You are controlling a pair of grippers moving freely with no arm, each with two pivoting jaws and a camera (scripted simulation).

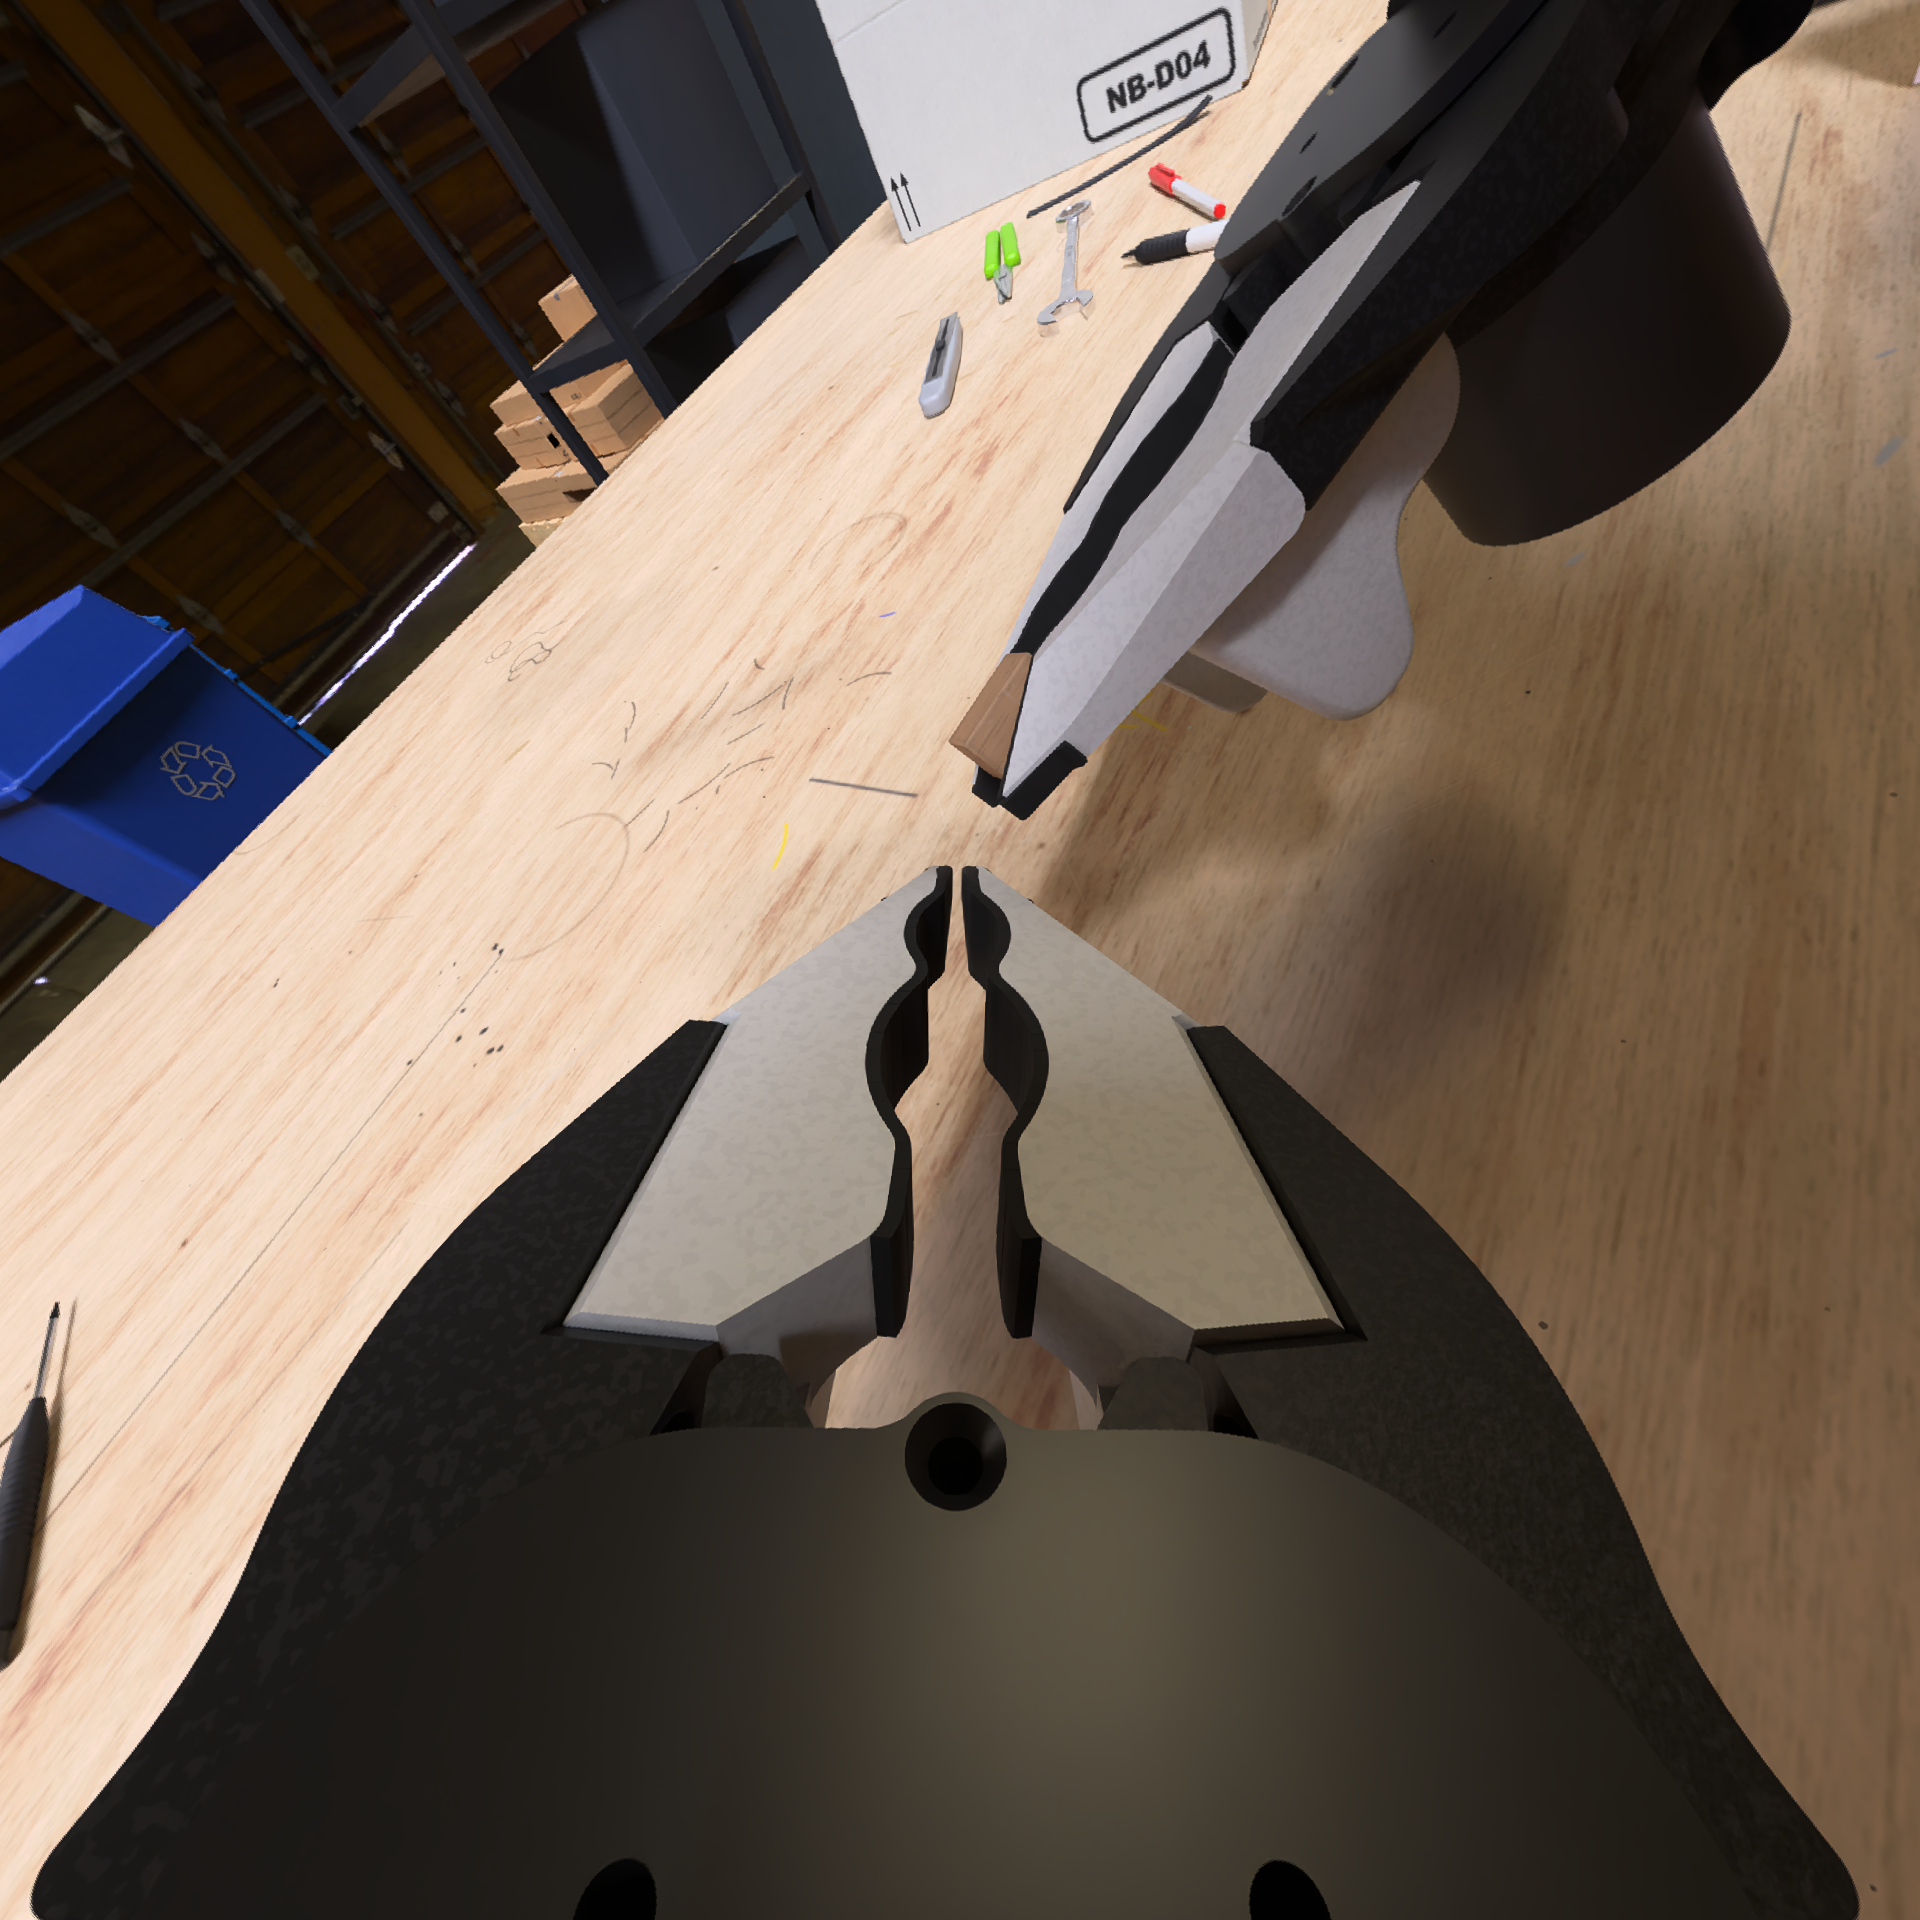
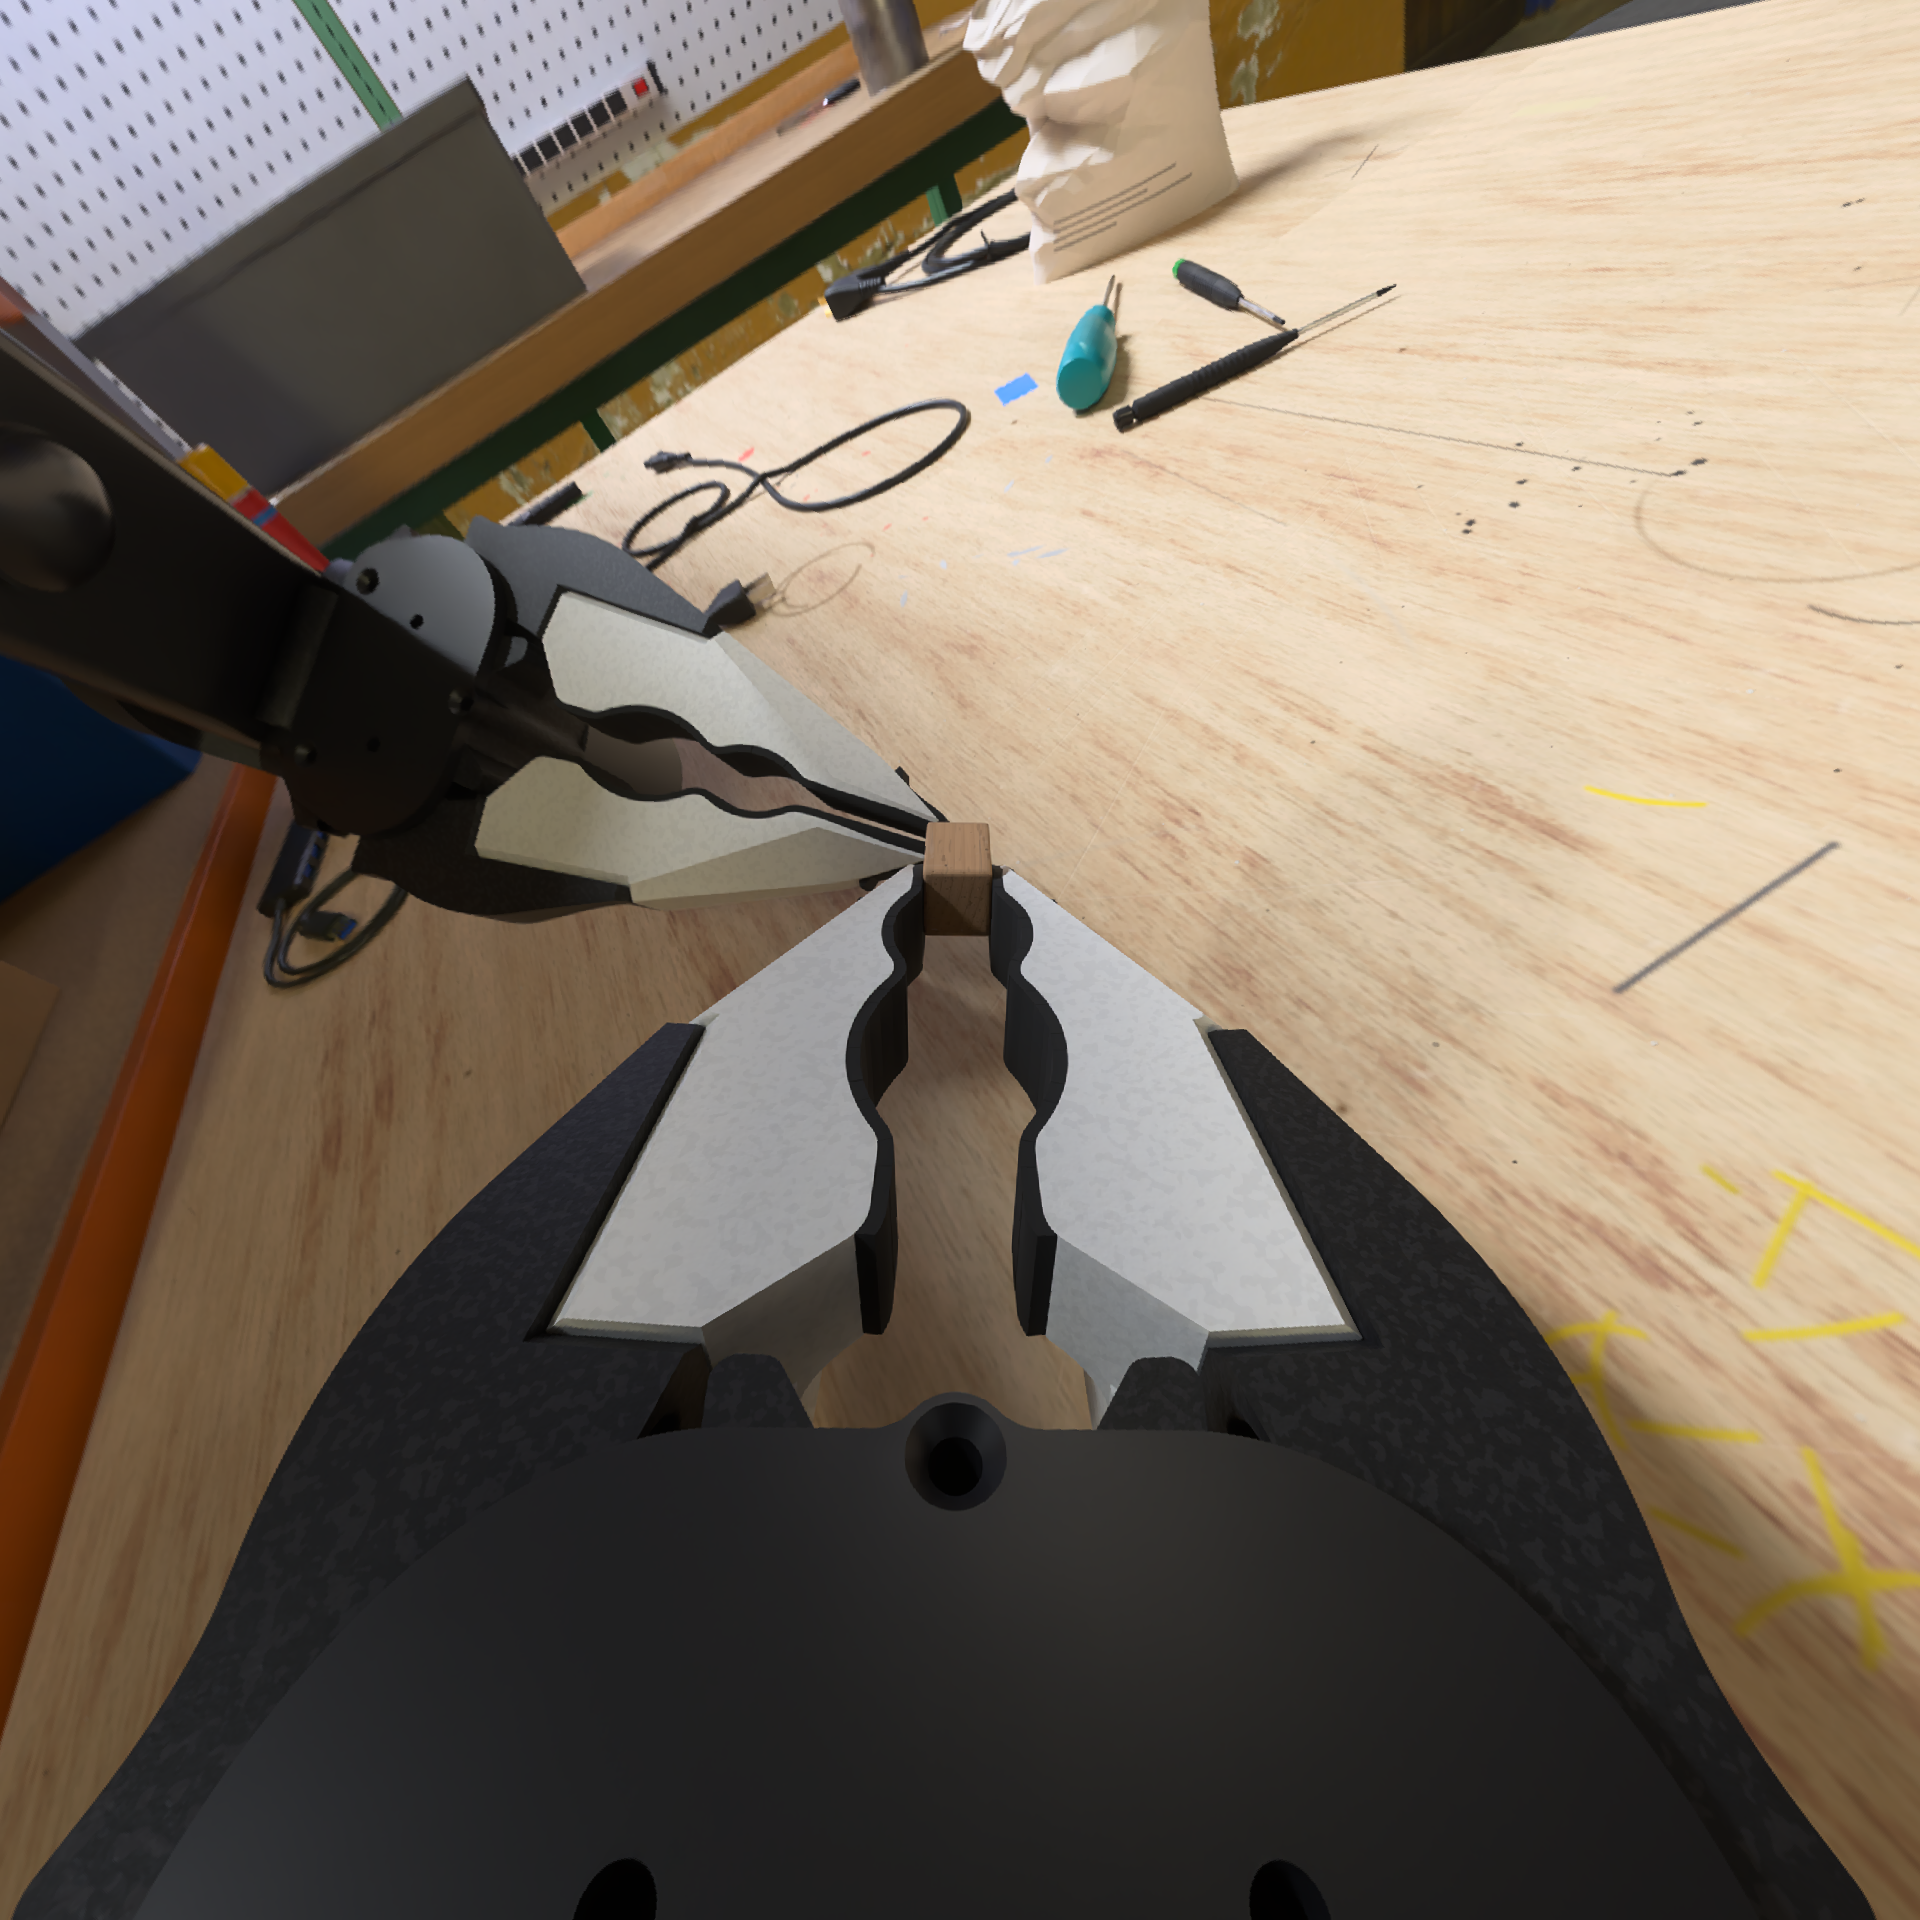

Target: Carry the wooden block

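Right wrist view | right tongs (image 2: 957,902) clamp wooden block (image 2: 957,878) | left tongs (image 1: 956,878) closed, empty

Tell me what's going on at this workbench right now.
The right claw is shut on a small wooden block, pinching it between its fingertips above the plywood workbench. The left claw is shut on nothing, its tips close beside the block. Screwdrivers, cables, markers, a wrench and a white box lie untouched farther back.
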